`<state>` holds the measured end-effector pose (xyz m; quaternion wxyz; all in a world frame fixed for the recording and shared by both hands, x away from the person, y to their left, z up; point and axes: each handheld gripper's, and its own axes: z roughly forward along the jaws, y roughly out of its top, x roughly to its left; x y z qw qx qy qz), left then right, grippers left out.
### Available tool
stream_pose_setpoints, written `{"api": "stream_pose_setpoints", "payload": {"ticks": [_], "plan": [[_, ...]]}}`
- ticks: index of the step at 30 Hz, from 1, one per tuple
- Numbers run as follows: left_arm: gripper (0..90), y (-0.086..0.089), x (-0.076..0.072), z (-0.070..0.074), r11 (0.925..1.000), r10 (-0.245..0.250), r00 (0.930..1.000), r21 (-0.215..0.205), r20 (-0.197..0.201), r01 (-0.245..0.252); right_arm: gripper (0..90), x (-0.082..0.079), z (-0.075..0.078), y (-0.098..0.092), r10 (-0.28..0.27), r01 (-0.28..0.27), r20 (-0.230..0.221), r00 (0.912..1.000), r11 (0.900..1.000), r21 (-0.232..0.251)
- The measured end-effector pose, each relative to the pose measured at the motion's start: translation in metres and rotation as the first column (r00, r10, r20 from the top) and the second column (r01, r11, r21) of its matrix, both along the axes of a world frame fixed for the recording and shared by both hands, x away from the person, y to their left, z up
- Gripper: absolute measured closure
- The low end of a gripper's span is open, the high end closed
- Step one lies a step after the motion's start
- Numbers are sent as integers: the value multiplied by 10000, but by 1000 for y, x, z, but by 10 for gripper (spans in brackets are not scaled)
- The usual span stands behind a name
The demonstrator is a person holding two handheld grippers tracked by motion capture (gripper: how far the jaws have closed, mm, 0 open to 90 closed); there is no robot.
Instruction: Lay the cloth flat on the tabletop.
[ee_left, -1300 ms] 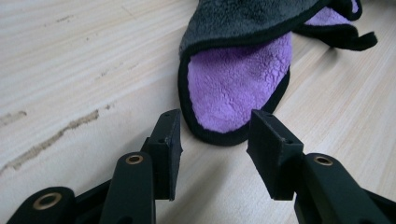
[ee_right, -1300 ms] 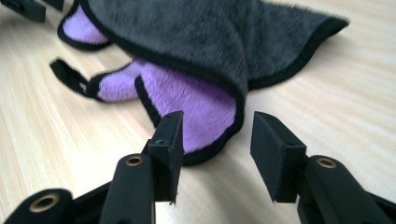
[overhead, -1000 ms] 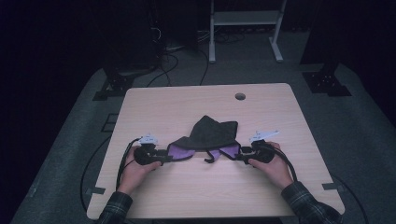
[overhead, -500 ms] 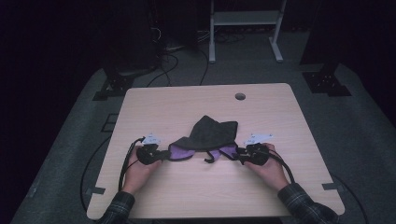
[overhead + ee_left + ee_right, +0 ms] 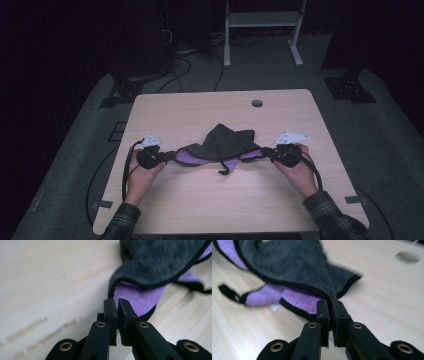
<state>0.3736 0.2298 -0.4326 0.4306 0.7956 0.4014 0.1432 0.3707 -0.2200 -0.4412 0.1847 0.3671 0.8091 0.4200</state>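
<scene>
Left tongs (image 5: 169, 156) had just closed and were clamped on the left edge of the dark grey fleece cloth with purple underside (image 5: 223, 143). Right tongs (image 5: 267, 153) had likewise just closed, clamped on its right edge. The cloth hung stretched between them near the middle of the pale wooden worktop (image 5: 210, 200), centre bunched, a black loop dangling.

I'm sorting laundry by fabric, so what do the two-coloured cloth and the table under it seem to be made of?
The cloth looks like plush microfibre or fleece: a fuzzy matte nap, dark grey on one face and purple on the other, with a black stitched edge. The table looks like pale wood or wood-look laminate, smooth, with faint grain lines; which one I cannot tell.
</scene>
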Motion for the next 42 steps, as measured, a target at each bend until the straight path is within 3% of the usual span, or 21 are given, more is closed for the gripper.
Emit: {"api": "stream_pose_setpoints", "payload": {"ticks": [4, 12, 19, 26, 33, 38, 42], "plan": [[855, 3, 1, 20, 9991, 85, 9981, -431, 603, -59, 846, 3, 20, -10, -115, 101, 449, 9989, 9994, 323], [858, 8, 6, 60, 9938, 306, 9859, -1101, 1643, -125, 848, 4, 59, -21, -240, 151, 1479, 9887, 9980, 609], [861, 10, 7, 95, 9861, 475, 9684, -1659, 2449, -64, 850, -2, 90, -28, -293, 64, 2170, 9757, 9944, 1057], [863, 11, 8, 132, 9805, 612, 9437, -1965, 3250, 41, 853, -7, 122, -34, -482, 62, 2921, 9552, 9897, 1432], [865, 12, 14, 164, 9749, 756, 9203, -2223, 3840, 127, 855, -5, 152, -37, -601, 132, 3526, 9339, 9909, 1339], [865, 7, 30, 175, 9707, 831, 9174, -2400, 3892, 139, 856, 8, 169, -40, -956, 446, 3798, 9201, 9890, 1409], [866, 2, 46, 187, 9697, 944, 9082, -2443, 4078, 89, 857, 25, 182, -41, -1321, 758, 3873, 9124, 9846, 1574]]}}
